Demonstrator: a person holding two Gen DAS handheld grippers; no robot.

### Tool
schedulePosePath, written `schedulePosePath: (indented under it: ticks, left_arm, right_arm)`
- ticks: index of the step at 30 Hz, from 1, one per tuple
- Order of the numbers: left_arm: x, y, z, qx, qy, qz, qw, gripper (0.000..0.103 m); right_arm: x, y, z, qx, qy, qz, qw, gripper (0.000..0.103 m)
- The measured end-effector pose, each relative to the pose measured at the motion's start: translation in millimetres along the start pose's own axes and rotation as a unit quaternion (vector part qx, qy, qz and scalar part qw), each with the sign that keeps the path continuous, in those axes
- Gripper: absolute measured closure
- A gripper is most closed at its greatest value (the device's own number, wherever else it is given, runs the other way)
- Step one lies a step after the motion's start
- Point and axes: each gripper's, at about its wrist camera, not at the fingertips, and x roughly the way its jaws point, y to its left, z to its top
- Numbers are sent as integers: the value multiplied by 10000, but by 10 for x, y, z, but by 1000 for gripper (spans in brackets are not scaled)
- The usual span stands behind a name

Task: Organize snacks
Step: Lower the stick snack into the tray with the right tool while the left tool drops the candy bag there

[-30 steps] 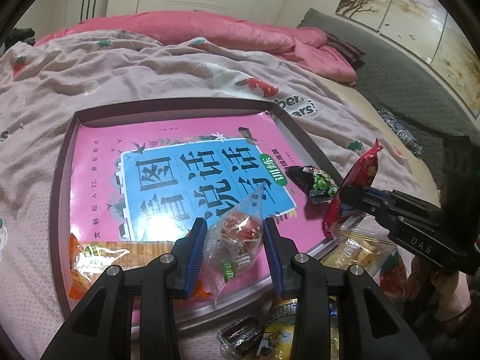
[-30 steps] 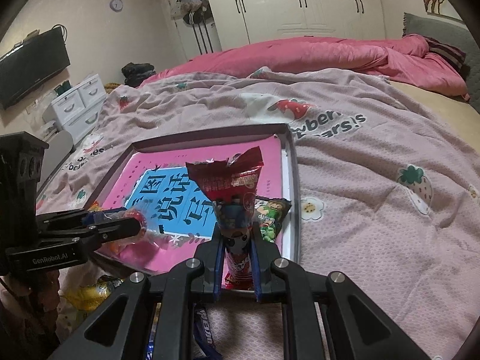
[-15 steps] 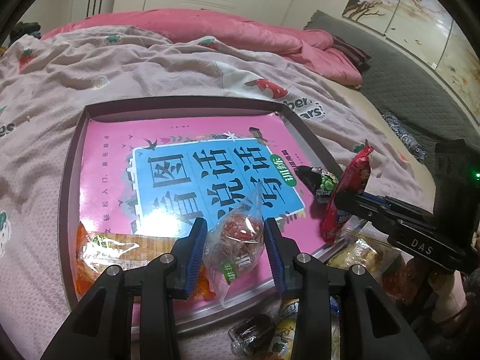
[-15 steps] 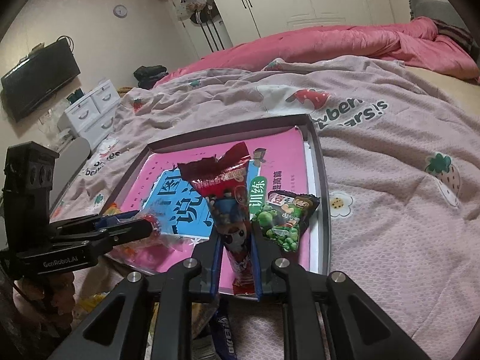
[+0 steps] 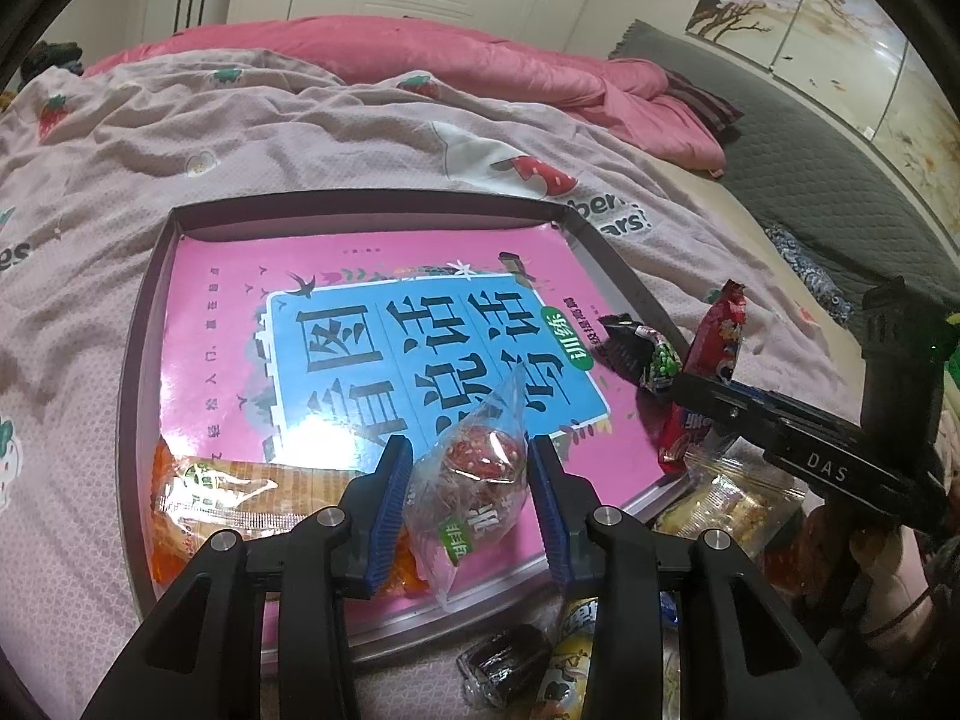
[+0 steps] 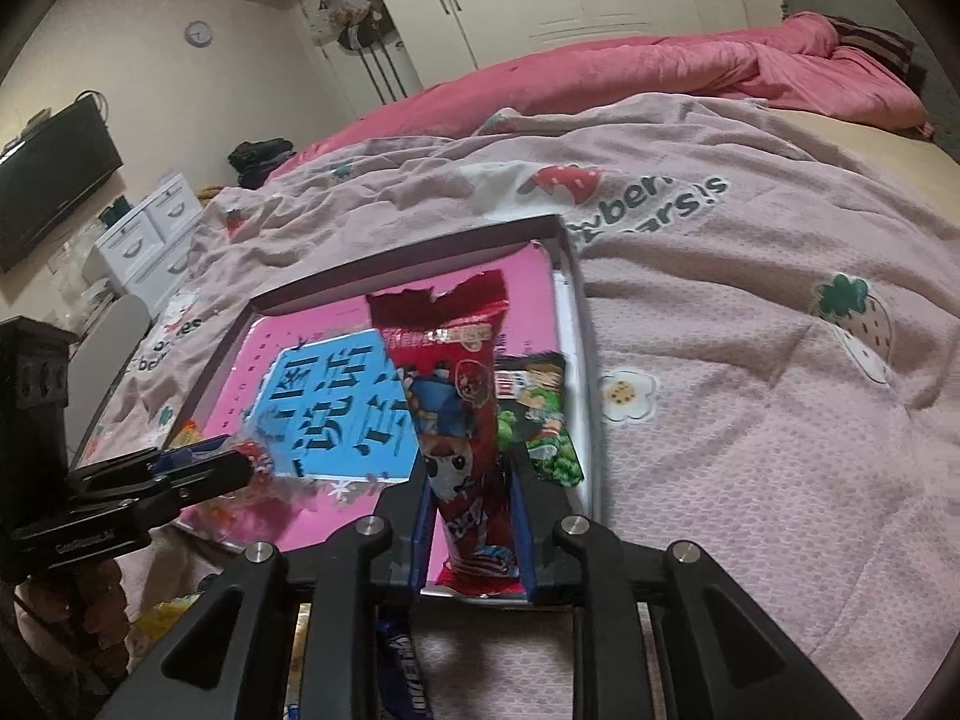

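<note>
- Tray (image 5: 135, 360): I see it on the bed blanket (image 5: 300, 138), ahead of both sets of jaws, its floor covered by a pink and blue book (image 5: 384, 324).
- Already in the tray, as I judge it: an orange packet (image 5: 222, 498) just left of my left jaws, and a black and green packet (image 5: 651, 354) at the far right edge, just beyond my right jaws.
- Left gripper (image 5: 468, 483): jaws part-spread around a clear packet of red snack (image 5: 480, 468). The packet bulges between the blue pads and appears pinched; it hangs over the near edge of the tray. Not yet set down, by my reading.
- Right gripper (image 6: 471, 510): jaws opening, with a tall red packet (image 6: 462, 414) standing upright between them, its foot at the tray's near right corner. I cannot tell whether the pads press it at this moment; I take this as a release in progress.
- Left outside the tray, below and behind the jaws: a dark wrapped sweet (image 5: 507, 660), a yellow packet (image 5: 567, 666), a clear bag of pale biscuits (image 5: 714, 498), and a blue wrapper (image 6: 408, 660) under my right jaws.
- Standing: two in, two arriving, at least four to fetch. Roughly the middle of the job, I judge.
</note>
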Motion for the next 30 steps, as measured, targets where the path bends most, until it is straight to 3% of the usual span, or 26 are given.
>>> schedulePosePath:
  ticks: [3,7,28,30]
  left_arm:
    - [0,2,-5,0,4,1,10000,62]
    - [1,6,-11,1,9,1,10000,61]
    - [-41,-30,-17,27,90,29,10000,57]
    - [-50,-30,-12,15,92,13,10000,52]
  right_arm:
    - [-1,11,2,-49,-6,-62,10000,80]
    - [-34,10,11,-67,-75,-160,9998,70]
    - [-121,-47,58,72,-224,-30,9997,67]
    - [-130,-37,60,58,-247,-13,9997,67]
